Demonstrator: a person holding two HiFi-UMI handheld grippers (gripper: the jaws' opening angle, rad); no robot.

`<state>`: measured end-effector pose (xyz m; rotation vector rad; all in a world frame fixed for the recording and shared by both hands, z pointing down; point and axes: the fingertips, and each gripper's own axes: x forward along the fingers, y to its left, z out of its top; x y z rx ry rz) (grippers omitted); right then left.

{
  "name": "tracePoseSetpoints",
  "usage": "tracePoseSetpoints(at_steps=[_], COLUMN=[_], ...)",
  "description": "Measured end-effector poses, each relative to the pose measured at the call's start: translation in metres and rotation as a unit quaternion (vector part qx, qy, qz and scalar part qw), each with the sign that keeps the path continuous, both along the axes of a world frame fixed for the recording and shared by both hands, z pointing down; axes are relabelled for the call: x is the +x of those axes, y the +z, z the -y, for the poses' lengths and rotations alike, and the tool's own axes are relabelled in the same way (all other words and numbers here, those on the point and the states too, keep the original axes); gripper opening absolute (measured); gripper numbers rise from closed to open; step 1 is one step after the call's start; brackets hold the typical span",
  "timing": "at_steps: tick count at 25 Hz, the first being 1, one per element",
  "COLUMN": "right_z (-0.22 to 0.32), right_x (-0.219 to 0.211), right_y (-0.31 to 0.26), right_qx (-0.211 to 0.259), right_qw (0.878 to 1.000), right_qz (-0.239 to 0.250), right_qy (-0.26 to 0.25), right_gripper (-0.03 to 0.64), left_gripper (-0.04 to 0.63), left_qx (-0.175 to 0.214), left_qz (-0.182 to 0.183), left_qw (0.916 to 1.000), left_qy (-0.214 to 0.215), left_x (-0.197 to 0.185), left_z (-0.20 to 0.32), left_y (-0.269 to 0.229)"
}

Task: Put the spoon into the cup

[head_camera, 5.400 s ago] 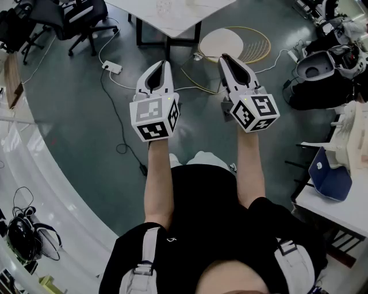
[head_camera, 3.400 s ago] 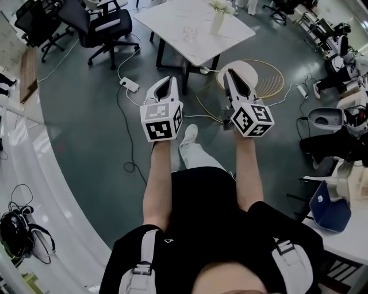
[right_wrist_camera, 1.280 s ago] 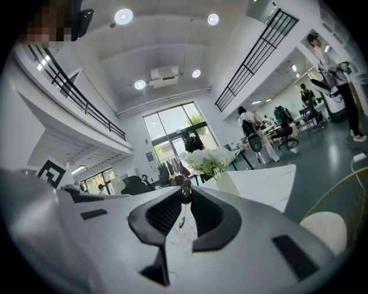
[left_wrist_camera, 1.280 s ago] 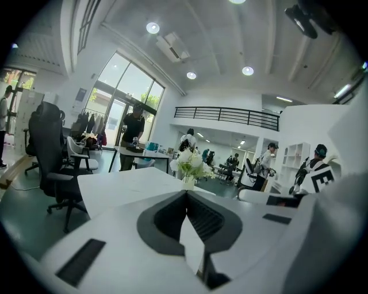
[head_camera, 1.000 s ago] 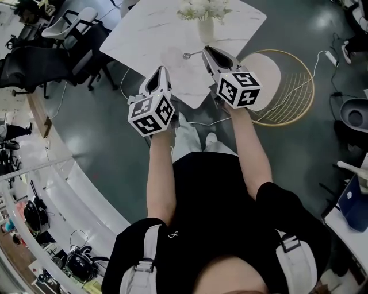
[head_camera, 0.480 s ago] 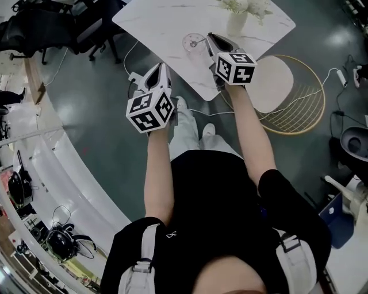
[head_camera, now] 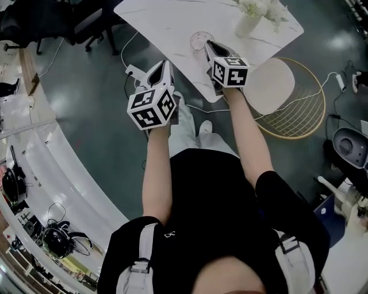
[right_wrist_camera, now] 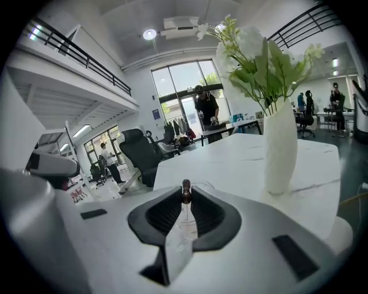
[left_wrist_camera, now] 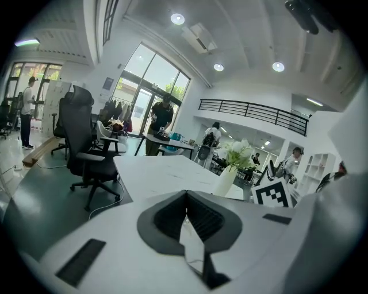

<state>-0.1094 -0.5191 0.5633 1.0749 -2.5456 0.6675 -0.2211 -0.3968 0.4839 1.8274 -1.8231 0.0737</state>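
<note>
A clear glass cup [head_camera: 201, 40] stands near the front edge of the white marble table [head_camera: 167, 23]. My right gripper [head_camera: 211, 48] reaches over the table edge, its tips right at the cup. It is shut on the spoon [right_wrist_camera: 186, 190], of which only a small dark end shows between the tips of my right gripper [right_wrist_camera: 186, 196]; the cup's rim [right_wrist_camera: 199, 184] sits just beyond. My left gripper [head_camera: 163, 66] hangs short of the table over the floor, left of the cup. The tips of my left gripper [left_wrist_camera: 186, 195] meet with nothing between them.
A white vase with flowers [head_camera: 248, 23] stands on the table right of the cup, close to the right gripper's line [right_wrist_camera: 280, 149]. Black office chairs [head_camera: 86, 17] stand left of the table, a round gold-wire stool [head_camera: 276, 86] to the right. Cables lie on the floor.
Both grippers have moved forward and down toward the table. The right gripper has carried the spoon over the table edge up to the cup.
</note>
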Motion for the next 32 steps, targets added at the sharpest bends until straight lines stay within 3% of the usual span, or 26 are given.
tracePoseSetpoints(at_steps=[3,6,9,17,20,25,32], right_z=[0.001,0.002,-0.002,-0.004,-0.014,-0.042,-0.046], right_x=[0.0,0.006,0.012,0.056,0.072,0.078,0.114], right_y=[0.002,0.004,-0.005,-0.084,-0.13,-0.178,-0.22], right_qx=[-0.005,-0.013,-0.014,0.076,0.115,0.182,0.205], right_qw=[1.0,1.0,0.999,0.997,0.992,0.983,0.976], right_qz=[0.011,0.01,0.027,0.024,0.043,0.03,0.062], right_qy=[0.007,0.01,0.009,0.008,0.01,-0.015,0.039], right_gripper=[0.065,0.138,0.16,0.187,0.117,0.013,0.006], left_gripper=[0.017,0.015,0.015,0.015,0.015,0.015,0.015], left_qx=[-0.002,0.0,0.005,0.047,0.07,0.125,0.176], left_qz=[-0.001,-0.002,-0.004,-0.006,-0.002,0.002,0.04], left_qw=[0.9999,0.9997,0.9995,0.9976,0.9962,0.9907,0.9829], left_qy=[0.013,0.023,0.031,0.051,0.053,0.054,0.036], left_x=[0.005,0.012,0.019,0.056,0.069,0.089,0.085], left_z=[0.005,0.008,0.009,0.014,0.014,0.021,0.026], left_y=[0.001,-0.001,-0.004,-0.033,-0.052,-0.096,-0.146])
